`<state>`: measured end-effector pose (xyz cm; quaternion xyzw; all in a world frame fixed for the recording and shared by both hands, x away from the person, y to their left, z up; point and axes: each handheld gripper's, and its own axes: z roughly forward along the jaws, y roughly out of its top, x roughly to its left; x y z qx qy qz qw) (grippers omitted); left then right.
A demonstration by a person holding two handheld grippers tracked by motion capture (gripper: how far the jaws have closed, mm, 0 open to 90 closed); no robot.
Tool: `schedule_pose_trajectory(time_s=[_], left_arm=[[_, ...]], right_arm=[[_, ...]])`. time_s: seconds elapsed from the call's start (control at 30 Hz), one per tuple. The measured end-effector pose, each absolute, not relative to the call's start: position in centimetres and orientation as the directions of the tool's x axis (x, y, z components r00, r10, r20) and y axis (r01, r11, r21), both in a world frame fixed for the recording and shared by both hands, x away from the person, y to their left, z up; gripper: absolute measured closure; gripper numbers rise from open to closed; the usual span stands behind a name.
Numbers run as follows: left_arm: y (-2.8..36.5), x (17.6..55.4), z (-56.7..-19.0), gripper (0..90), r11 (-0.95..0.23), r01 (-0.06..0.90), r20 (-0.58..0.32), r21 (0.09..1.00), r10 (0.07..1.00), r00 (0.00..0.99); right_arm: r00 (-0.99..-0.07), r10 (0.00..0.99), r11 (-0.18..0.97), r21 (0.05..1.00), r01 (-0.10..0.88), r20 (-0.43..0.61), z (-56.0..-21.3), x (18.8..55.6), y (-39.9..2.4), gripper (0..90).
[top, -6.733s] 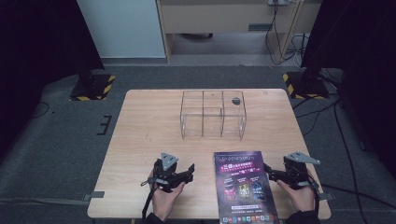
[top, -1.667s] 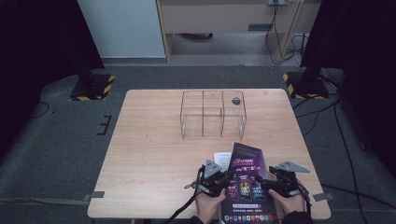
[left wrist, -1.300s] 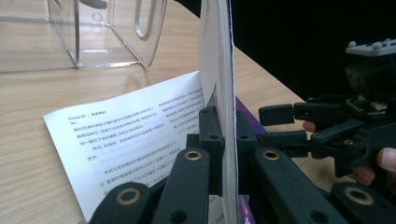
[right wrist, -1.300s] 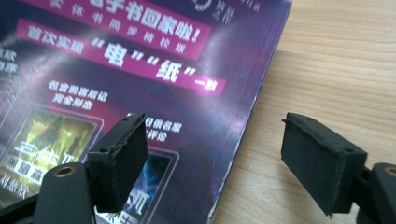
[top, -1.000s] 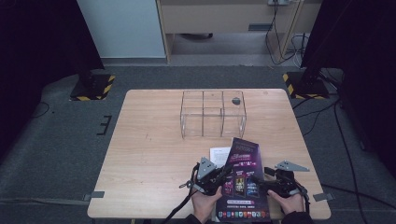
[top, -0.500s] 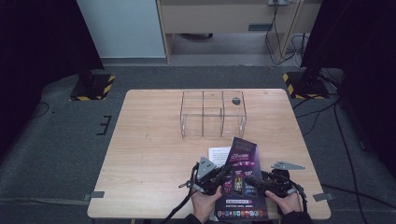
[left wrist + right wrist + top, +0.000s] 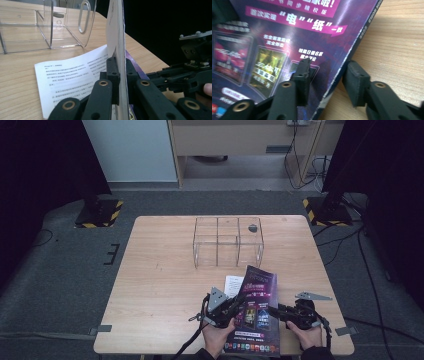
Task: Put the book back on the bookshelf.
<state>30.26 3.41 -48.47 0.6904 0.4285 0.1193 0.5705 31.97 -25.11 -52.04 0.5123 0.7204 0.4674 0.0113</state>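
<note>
A magazine with a purple cover [image 7: 256,320] lies at the table's near edge. My left gripper [image 7: 232,306] is shut on the cover's left edge and holds the cover [image 7: 117,30] raised almost upright. Under it lies a white printed page [image 7: 75,75], which also shows in the high view [image 7: 233,283]. My right gripper [image 7: 275,311] is at the magazine's right side. Its jaws [image 7: 327,72] have just been closing. The cover's edge [image 7: 342,67] runs between them with a gap still showing on both sides.
A clear plastic divided box [image 7: 227,242] stands mid-table beyond the magazine, and its wall [image 7: 50,25] is close in the left gripper view. A small dark object [image 7: 252,227] sits at its back right. Bare wood [image 7: 160,270] lies to the left.
Since the earliest frame my left gripper has moved right to the magazine and lifted its cover. Over the last second the cover has stayed raised and both hands have barely shifted.
</note>
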Motion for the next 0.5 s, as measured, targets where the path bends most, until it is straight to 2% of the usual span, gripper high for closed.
schedule_pose_trajectory(time_s=[0.23, 0.5], left_arm=[[3.64, 30.41, -48.67, 86.2, 0.011, 0.462, -0.321, 0.887, 0.734, 0.598], [3.95, 30.62, -48.96, 85.9, -0.009, 0.474, -0.310, 0.881, 0.746, 0.590]], right_arm=[[-0.456, 0.725, -0.006, 0.667, 0.745, 0.516, -51.72, 31.90, -25.49, 71.6], [-0.431, 0.717, -0.028, 0.640, 0.768, 0.548, -51.52, 31.84, -25.48, 76.6]])
